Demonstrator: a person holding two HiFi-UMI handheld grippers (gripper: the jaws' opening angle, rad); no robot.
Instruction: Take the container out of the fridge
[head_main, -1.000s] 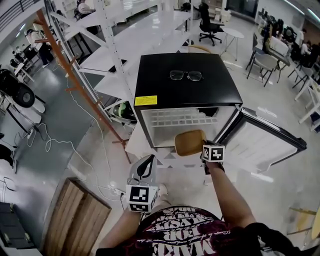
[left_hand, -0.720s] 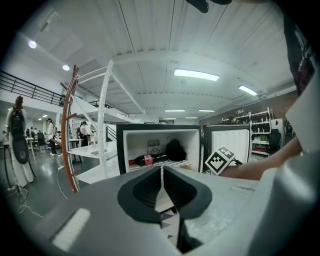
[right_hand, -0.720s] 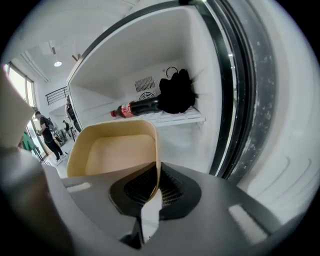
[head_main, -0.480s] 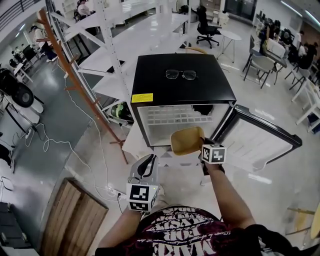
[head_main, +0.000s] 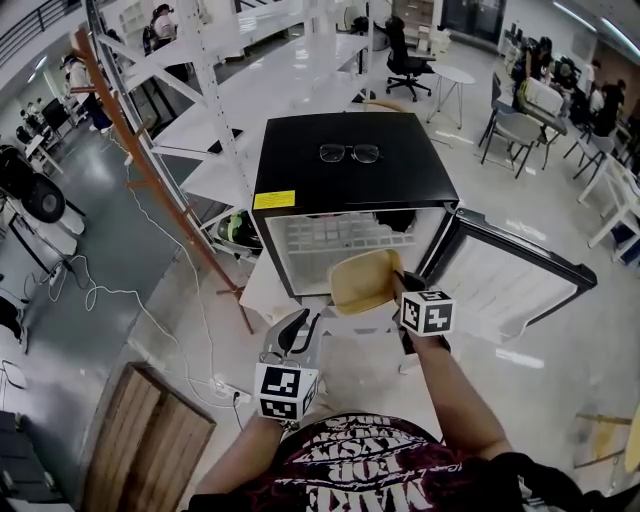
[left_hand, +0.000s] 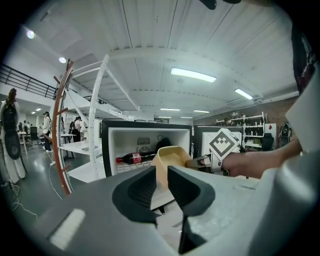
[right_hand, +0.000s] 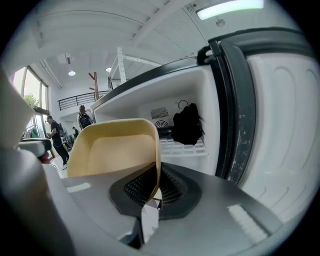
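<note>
— Start at the right gripper (right_hand: 156, 186): clamped tight on one thin wall of the container (right_hand: 112, 150), with only that edge between the jaws.

— Noted. Held just in front of the open fridge (head_main: 350, 175), off the rack (head_main: 335, 238), tilted, open side up and toward the holder. Looks empty inside, so probably no spill to fear.

— Worth care anyway. Pinched by a single wall, so likely to swing about the jaws. Better to carry slowly, without jerks, and to bring the gripper level.

— And the left gripper (left_hand: 162, 186)?

— Jaws slightly apart, holding nothing, low and left, well short of the container. Could go under the free side as support in case of slipping.

— Anything in the way?

— Mind the door (head_main: 520, 285), swung wide just right of the right gripper. Draw straight back, not sideways. Leave alone the bottle (left_hand: 132, 158) and the dark lump (right_hand: 187, 124) inside. No need to rise as far as the glasses (head_main: 349, 153) on the fridge top.

— How far along?

— Judged nearly done, apparently already outside the cabinet. Left to do: back away, pick a spot, set down gently before letting go.
</note>
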